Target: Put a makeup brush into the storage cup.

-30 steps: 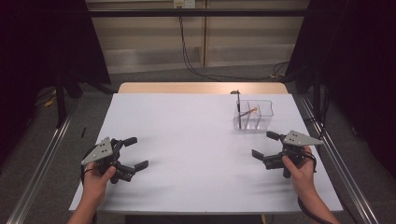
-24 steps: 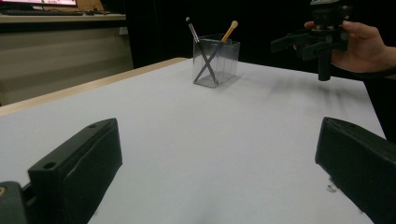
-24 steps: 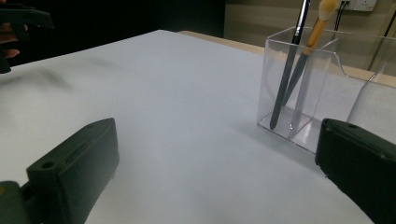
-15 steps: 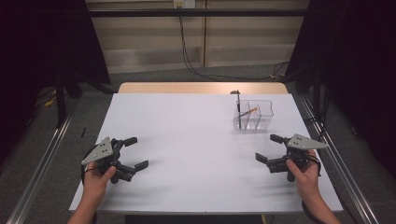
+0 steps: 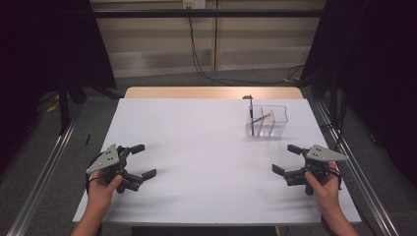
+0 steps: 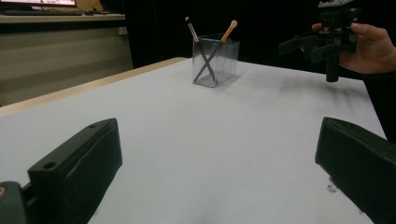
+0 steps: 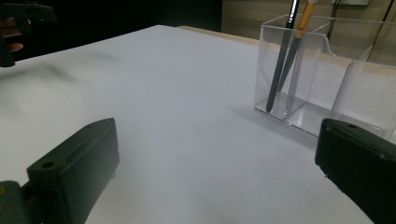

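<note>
Both your grippers are released and hold nothing. The clear holder [image 5: 266,121] with two brushes [image 7: 286,51] stands well ahead of your right gripper [image 5: 291,161], far from the left gripper [image 5: 140,160]. Probably a brush comes next; approach it from above, jaws wide.

Table [image 5: 196,147] open btwn tongs; organizer [image 5: 268,122] far-right.

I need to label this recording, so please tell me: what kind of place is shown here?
Probably a lab recording station, not a home: a white table walled by dark curtains, and a person holding the left gripper and right gripper, both open, near a clear organizer.
</note>
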{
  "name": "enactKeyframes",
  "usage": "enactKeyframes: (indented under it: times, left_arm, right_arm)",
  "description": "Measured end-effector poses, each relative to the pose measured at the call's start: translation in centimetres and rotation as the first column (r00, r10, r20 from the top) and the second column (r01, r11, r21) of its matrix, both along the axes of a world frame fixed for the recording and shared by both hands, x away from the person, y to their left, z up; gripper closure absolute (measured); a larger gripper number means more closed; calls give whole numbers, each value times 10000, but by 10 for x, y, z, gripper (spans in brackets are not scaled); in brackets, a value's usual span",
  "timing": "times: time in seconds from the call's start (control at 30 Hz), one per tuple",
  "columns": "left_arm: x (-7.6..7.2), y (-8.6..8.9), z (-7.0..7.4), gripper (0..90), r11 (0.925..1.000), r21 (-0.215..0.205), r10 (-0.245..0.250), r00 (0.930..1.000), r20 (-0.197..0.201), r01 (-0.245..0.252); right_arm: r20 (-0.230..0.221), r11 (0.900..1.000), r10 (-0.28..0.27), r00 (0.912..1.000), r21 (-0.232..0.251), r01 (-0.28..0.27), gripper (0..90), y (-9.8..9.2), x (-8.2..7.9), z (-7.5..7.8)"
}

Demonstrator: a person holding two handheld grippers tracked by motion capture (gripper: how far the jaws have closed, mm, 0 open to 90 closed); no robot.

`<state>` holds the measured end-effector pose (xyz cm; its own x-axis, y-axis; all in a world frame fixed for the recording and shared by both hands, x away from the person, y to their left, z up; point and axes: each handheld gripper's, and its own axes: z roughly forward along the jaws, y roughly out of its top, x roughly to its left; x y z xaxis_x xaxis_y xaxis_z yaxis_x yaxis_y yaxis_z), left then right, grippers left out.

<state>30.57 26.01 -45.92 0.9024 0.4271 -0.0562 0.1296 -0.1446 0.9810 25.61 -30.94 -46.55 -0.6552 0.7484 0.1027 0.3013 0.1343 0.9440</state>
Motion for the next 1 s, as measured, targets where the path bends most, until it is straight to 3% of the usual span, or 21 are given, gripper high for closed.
enactKeyframes:
  times: [1.0]
  left_arm:
    - [1,4,1,4,9999,-98,60,10000,40,-60]
  right_arm:
    - [8,9998,-59,10000,-191,59,0,-5,-10,-3]
